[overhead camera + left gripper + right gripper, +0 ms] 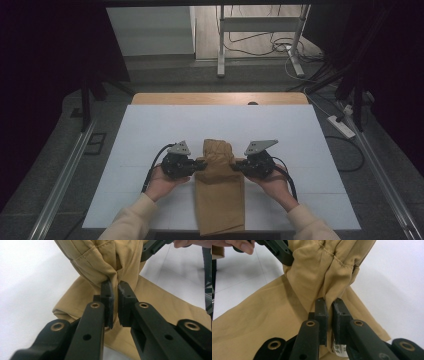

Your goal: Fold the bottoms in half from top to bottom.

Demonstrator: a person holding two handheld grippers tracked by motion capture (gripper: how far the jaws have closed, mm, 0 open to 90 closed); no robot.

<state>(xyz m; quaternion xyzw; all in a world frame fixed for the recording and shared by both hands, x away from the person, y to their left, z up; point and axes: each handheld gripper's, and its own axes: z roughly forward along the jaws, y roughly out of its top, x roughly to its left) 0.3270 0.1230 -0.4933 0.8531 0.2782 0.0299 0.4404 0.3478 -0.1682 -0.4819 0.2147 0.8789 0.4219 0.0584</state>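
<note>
Trousers (220, 190) of tan cloth lay lengthwise down the middle of the white worktop (150, 130), their near end hanging at the front edge and their far end lifted and bunched between the two tongs. The left tongs (202, 164) were clamped on a pinch of cloth at the left edge of that raised part; in the left gripper view the jaws stood nearly together with a stitched fold (110, 267) drawn tight between the pads. The right tongs (234, 166) gripped the opposite edge in the same way, and a small white label (339, 348) peeked out just below the jaws in the right gripper view.

By my reading, the step in hand was a fold: the far portion had been picked up at both sides and was being carried over the rest of the garment. The next move would call for both hands to travel together and level, keeping the cloth taut between them, then to lower it so the edges met squarely before letting go.

Nothing else lay on the worktop, so the path looked free. Beyond it stood a metal stand (260, 30), loose cables (280, 47) and a power strip (341, 126) on the floor, all well apart. The main risk seemed to be uneven pulling, which could skew the fold.
</note>
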